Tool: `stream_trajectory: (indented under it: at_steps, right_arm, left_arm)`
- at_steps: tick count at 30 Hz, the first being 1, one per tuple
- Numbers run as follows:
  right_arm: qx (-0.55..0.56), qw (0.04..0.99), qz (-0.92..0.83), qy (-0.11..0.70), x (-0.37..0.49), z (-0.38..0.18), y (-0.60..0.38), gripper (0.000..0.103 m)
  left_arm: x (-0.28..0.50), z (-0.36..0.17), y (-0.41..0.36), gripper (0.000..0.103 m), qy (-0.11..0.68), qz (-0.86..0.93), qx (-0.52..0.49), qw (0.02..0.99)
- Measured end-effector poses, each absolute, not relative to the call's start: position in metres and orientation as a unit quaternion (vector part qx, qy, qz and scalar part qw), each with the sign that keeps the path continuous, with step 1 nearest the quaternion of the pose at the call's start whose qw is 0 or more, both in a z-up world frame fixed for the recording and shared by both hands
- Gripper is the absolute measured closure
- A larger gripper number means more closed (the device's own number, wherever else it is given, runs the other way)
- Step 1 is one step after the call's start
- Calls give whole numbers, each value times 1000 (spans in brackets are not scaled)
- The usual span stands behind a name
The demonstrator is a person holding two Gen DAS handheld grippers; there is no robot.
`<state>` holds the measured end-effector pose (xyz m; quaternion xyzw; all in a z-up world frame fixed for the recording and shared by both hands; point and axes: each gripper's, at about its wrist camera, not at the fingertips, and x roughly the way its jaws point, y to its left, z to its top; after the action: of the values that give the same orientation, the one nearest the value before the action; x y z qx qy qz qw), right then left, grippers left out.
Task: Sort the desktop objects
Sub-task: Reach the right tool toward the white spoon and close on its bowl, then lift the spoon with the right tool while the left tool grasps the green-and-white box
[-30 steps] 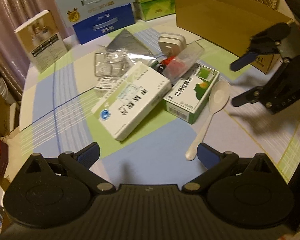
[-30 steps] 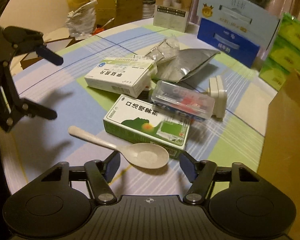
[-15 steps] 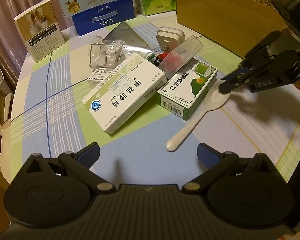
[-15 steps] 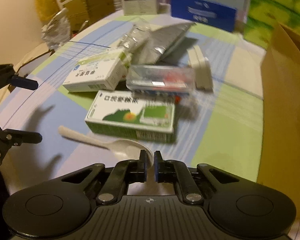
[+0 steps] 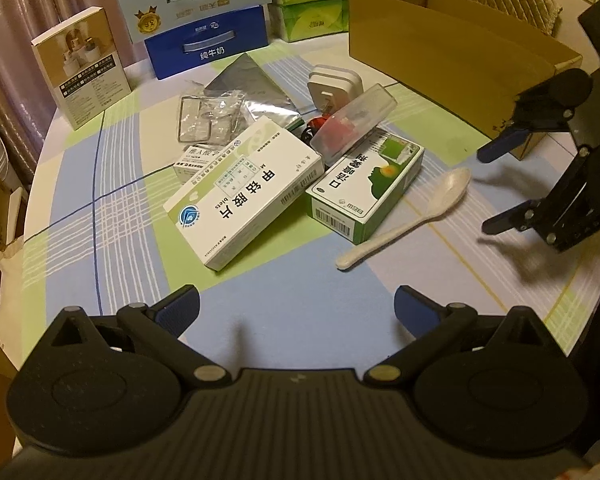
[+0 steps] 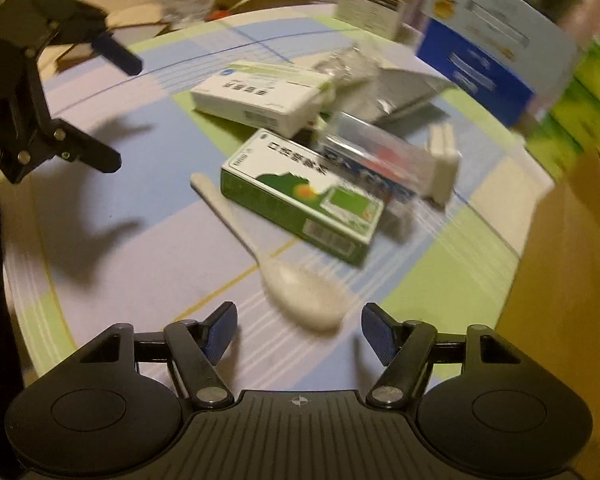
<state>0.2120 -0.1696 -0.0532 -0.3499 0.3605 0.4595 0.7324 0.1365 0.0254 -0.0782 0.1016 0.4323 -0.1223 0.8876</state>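
The left gripper (image 5: 296,308) hangs over bare tablecloth (image 5: 284,312), jaws spread with nothing between them. The right gripper (image 6: 296,328) has just been opening; its jaws stand apart just short of the white plastic spoon (image 6: 300,292), which lies flat on the cloth, untouched. The spoon's handle lies just beside the green medicine box (image 6: 300,196). Farther off lie a white medicine box (image 5: 244,192) and a clear plastic case (image 5: 352,124), then the cardboard box (image 5: 452,52).

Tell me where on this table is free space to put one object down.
Free: the blue patch of checked tablecloth between the left gripper, the white medicine box and the white plastic spoon. Crowded: the middle pile up to the brown cardboard box.
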Motion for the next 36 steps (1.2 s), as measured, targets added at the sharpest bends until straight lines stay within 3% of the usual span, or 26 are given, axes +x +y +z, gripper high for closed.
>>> stream_trajectory:
  at_steps: [5,8,12,14,15,20,25,29,30,32,33,34,36]
  right_arm:
    - [-414,683,505,327,213,-65,-157,37]
    - [-398,672,522,344,226,-68,-155,45]
    - [-360,670,524,384,243,-68,-158,72]
    - [-344,671,520,403,245,-67,-163,94]
    - [-337,673,514,412,245,-66,-165,95]
    - [-279,696,466,469,243,-62,-182,95]
    - [-140,743,382,532,248,-59,-217,95]
    - [-87,781,327,525,245,-58,-236,94]
    - [-94,786,324,517,243,-57,-237,92]
    - [-135,787,337,499,232,-55,-234,73]
    - [-148,787,345,489,227,-55,-232,52]
    - [-174,786,357,474,220,-53,-227,45]
    - [-243,787,365,434,209,-53,-217,45]
  left_arm:
    - [138,-83,23,1,438,-127,110,883]
    - [140,-84,22,1,438,-130,118,882]
    - [141,-84,25,1,436,-127,108,884]
    - [142,-84,25,1,438,-126,104,884]
    - [142,-84,24,1,437,-127,104,884]
    - [140,-83,20,1,436,-131,107,884]
    - [136,-78,14,1,431,-135,106,886]
    - [135,-75,7,1,428,-142,114,885]
    - [134,-74,6,1,428,-143,116,885]
    - [134,-72,2,1,424,-149,121,885]
    - [134,-72,0,1,423,-152,125,884]
    - [134,-72,-2,1,422,-155,131,884]
    - [134,-72,-5,1,420,-160,144,881]
